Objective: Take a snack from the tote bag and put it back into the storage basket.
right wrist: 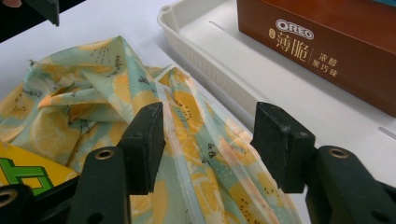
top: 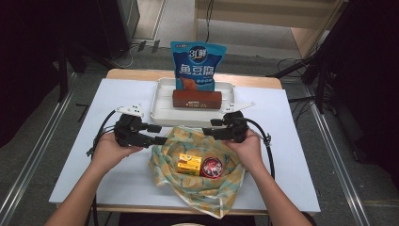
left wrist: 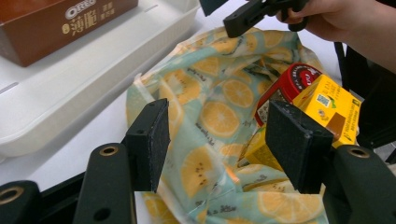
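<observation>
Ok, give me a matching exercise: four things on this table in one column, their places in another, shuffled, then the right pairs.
Things:
1. brown Oreo box
2. blue snack bag
3. yellow carton
4. left hand-held gripper

Places:
A. standing upright at the white tray's far edge
B. lying in the white tray
C. open at the left edge of the orange-print cloth bag
D. lying on the cloth bag beside the red-lidded jar

Pairs: 1-B, 2-A, 3-D, 4-C
</observation>
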